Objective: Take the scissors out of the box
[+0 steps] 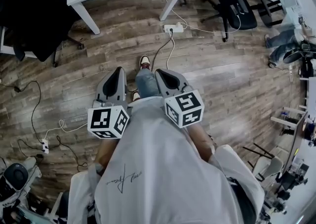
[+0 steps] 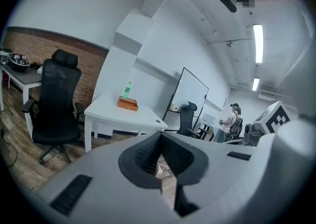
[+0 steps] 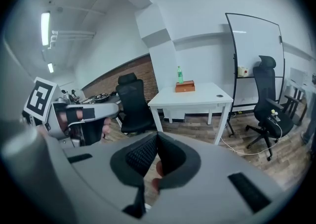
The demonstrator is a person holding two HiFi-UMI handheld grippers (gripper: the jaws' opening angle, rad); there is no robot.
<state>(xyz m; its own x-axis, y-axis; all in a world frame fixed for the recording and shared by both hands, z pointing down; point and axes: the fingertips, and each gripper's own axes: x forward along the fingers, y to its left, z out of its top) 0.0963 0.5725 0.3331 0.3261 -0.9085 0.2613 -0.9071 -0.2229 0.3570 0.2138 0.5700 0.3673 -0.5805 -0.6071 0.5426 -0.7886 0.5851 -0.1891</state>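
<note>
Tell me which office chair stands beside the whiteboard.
The chair right of the white table; the other chair stands left of it, by the brick wall.

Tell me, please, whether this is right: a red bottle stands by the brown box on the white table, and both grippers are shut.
Not quite: the bottle is green, not red, as the right gripper view shows. It stands by the brown box on the white table, and the left gripper and right gripper are shut.
</note>
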